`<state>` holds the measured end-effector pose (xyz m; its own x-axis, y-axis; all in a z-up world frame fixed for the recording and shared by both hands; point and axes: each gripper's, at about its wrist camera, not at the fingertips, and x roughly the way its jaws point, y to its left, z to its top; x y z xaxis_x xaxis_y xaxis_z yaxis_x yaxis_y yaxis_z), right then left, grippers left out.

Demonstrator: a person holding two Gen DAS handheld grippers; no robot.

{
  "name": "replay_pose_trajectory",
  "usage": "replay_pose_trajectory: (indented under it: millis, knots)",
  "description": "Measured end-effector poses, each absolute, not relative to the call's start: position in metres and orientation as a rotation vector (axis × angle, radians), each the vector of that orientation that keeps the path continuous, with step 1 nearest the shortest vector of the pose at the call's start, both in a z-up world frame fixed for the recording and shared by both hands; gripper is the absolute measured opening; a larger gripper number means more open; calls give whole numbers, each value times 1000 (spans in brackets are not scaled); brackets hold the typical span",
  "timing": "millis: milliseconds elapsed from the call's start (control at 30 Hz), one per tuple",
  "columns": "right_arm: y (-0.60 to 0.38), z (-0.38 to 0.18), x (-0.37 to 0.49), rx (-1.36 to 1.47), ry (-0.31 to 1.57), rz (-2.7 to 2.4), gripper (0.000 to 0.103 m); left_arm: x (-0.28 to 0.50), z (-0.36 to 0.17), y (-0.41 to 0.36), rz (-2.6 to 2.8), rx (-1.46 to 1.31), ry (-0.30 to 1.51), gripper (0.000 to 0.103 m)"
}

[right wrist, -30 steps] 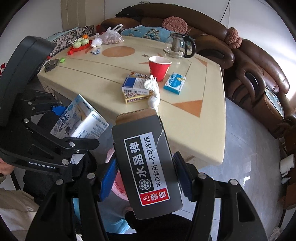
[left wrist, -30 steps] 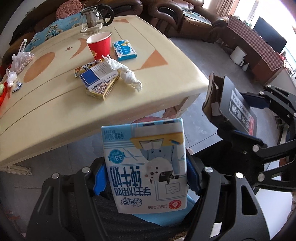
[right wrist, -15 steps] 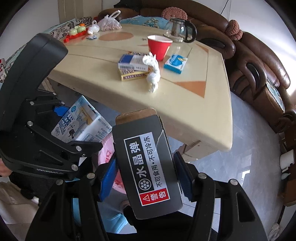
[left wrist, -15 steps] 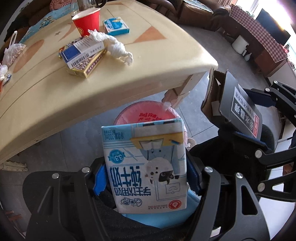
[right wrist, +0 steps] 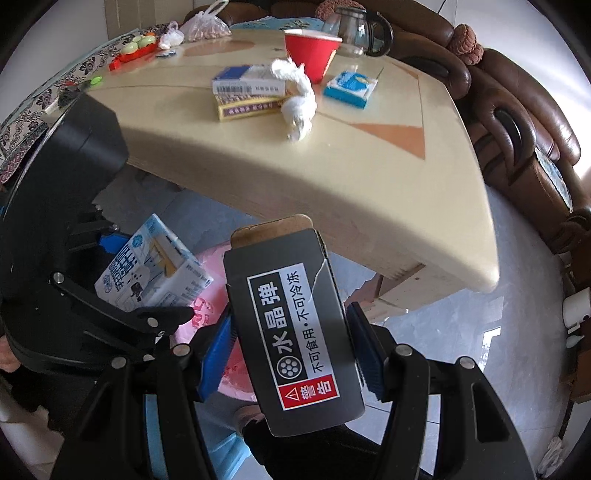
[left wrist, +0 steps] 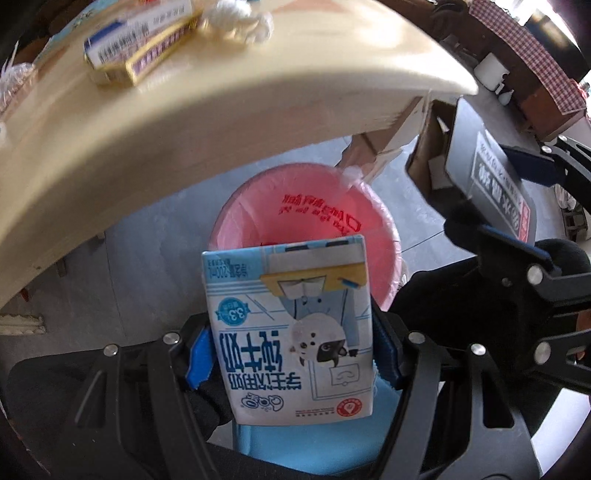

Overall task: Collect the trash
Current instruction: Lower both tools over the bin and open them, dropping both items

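My left gripper (left wrist: 291,354) is shut on a blue and white milk carton (left wrist: 291,325), held upside down just above the near rim of a bin lined with a pink bag (left wrist: 306,206). My right gripper (right wrist: 291,343) is shut on a black cardboard box (right wrist: 291,332) with an open end flap, to the right of the bin; the box also shows in the left wrist view (left wrist: 480,177). The milk carton also shows in the right wrist view (right wrist: 151,273), with the pink bin (right wrist: 207,306) below it.
The cream table (right wrist: 369,177) overhangs the bin. On it lie a crumpled white tissue (right wrist: 297,99), stacked small boxes (right wrist: 247,92), a red paper cup (right wrist: 312,51), a blue packet (right wrist: 351,88) and a glass teapot (right wrist: 354,22). Brown sofas (right wrist: 517,122) stand behind.
Both grippers have dropped below the table edge and moved forward toward the pink bin, which now fills the middle of the left view. Both still hold their items.
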<state>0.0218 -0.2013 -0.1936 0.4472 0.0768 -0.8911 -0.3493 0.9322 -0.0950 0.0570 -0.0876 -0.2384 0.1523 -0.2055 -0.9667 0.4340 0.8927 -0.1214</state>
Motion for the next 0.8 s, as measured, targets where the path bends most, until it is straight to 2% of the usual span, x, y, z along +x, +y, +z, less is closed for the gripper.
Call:
replay_pose_trajectory:
  millis: [600,800]
  knots:
    - [-208,-286,45,-243,1173,205,59,92,-328,-76,-431,90,1513,68]
    - [-212,-321,54,-214,1264,218,59,102,-352,-73,-409,51,1575,68]
